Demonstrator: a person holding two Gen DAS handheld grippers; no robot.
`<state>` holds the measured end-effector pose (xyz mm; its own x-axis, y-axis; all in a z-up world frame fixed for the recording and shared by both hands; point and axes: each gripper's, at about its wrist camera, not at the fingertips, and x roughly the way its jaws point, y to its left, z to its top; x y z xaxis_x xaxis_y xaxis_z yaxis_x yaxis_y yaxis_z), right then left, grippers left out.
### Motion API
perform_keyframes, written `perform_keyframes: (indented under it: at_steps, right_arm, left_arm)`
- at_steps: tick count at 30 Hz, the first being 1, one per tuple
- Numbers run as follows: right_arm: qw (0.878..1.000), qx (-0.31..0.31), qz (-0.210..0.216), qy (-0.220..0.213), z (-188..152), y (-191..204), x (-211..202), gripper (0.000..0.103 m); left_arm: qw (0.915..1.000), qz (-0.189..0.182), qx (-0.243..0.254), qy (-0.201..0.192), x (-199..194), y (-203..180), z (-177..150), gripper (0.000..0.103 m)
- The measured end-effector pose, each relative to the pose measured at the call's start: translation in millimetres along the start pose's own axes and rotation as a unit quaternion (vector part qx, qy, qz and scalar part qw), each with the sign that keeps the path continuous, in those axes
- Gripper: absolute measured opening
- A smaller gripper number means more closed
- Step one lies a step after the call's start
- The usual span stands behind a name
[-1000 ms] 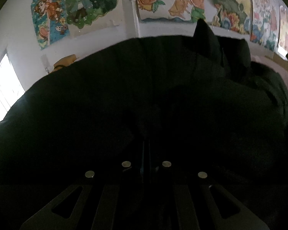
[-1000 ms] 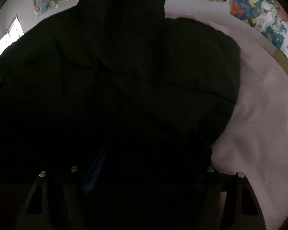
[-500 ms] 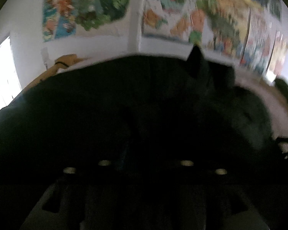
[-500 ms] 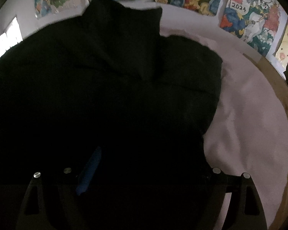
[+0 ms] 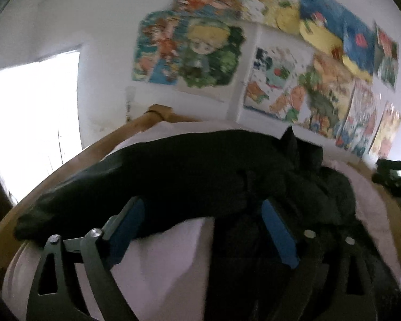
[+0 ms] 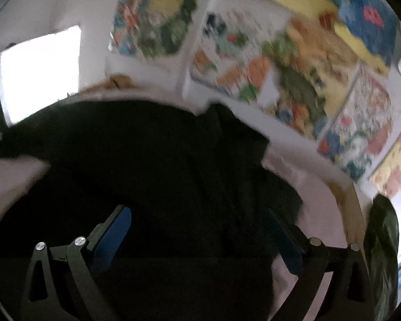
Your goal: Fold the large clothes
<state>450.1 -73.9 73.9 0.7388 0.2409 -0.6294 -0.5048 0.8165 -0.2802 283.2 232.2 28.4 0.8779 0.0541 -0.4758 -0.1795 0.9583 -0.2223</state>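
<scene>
Black garment (image 5: 200, 165) on the pink sheet (image 5: 168, 262) — both grippers (image 5: 200, 230) (image 6: 197, 232) spread wide.

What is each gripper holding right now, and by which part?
Nothing. The left gripper and the right gripper both have their jaws spread wide, clamping nothing, over the black garment lying on the pink bed sheet.

Blown-out window (image 5: 32, 123) glare, motion blur, dark fisheye edges.
</scene>
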Motion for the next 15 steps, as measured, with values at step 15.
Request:
perform_keyframes:
  at_steps: [15]
  right_arm:
    - [0.999,-0.008,0.038,-0.013,14.6,131.3,74.2,0.101]
  left_arm:
    - [0.9724,0.028,-0.225,0.054,-14.0,117.4,-50.2,0.097]
